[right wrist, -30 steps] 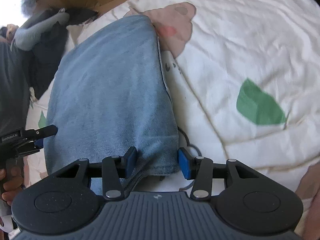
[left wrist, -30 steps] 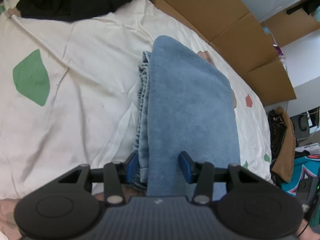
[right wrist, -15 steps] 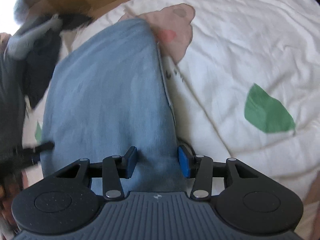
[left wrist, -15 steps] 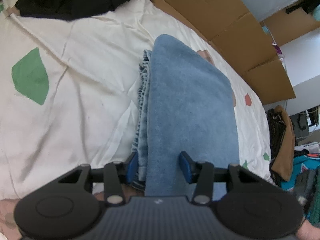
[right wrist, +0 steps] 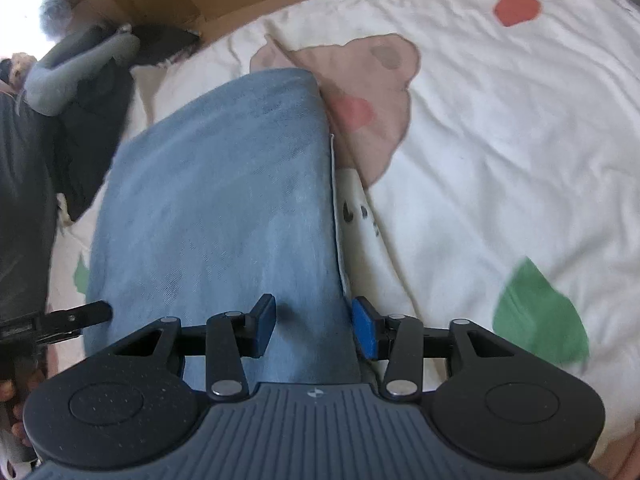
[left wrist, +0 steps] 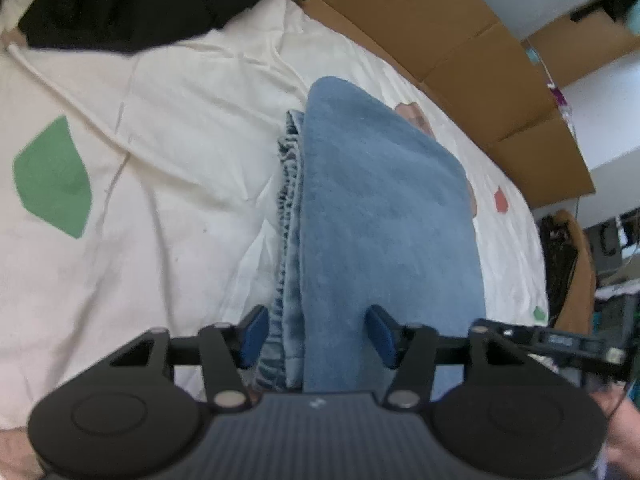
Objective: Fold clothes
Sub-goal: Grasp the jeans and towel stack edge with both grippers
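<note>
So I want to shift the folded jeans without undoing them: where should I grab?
Grip the folded jeans at the near end, coming from the stacked-edge side, so the pads pinch all layers; the far end is a smooth rounded fold that would likely slip.

Right gripper (right wrist: 314,330) straddling folded blue jeans (right wrist: 216,216), cream patterned bedsheet (right wrist: 500,140)

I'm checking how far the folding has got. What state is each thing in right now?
Jeans: folded into a long stack, lying flat on the bedspread.
Bedspread: spread out, wrinkled.
Left claw: jaws opening, the jeans' near edge between them.
Right claw: jaws astride the jeans' near corner; grip unclear.
Black clothes: unfolded heap at the far end.
Cardboard: flattened beside the bed.
</note>
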Available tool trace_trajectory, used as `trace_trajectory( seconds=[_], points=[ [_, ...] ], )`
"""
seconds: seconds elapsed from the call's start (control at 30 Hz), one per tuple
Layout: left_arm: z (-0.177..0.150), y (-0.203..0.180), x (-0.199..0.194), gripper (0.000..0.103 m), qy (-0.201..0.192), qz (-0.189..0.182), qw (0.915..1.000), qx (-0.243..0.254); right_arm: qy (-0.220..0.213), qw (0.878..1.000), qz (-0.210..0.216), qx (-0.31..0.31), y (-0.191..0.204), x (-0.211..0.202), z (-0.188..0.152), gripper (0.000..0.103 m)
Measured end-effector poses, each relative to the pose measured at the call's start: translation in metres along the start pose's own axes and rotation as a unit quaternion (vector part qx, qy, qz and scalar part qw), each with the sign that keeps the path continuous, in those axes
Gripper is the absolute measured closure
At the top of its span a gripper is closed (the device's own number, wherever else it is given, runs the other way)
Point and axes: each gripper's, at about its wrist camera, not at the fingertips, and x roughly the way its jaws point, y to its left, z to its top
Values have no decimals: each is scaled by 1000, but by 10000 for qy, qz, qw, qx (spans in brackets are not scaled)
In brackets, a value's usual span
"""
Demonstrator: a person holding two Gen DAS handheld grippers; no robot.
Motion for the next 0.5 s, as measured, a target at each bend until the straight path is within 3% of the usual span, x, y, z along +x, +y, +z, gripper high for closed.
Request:
trace_trajectory(
  seconds=[0.13,0.2,0.37,0.5],
  points=[
    [10,10,16,38,60,-244,9988,-428,-11,9997,182,-138,0,21,9,49],
    [13,7,19,37,80,-222,9992,-313,16,9992,382,-86,-3,25,14,48],
    [19,5,21,34,198,-138,9996,-158,253,9959,862,60,-15,27,26,59],
    [18,2,22,32,232,-40,9997,-109,691,9920,1023,-257,-18,38,43,58]
  ],
)
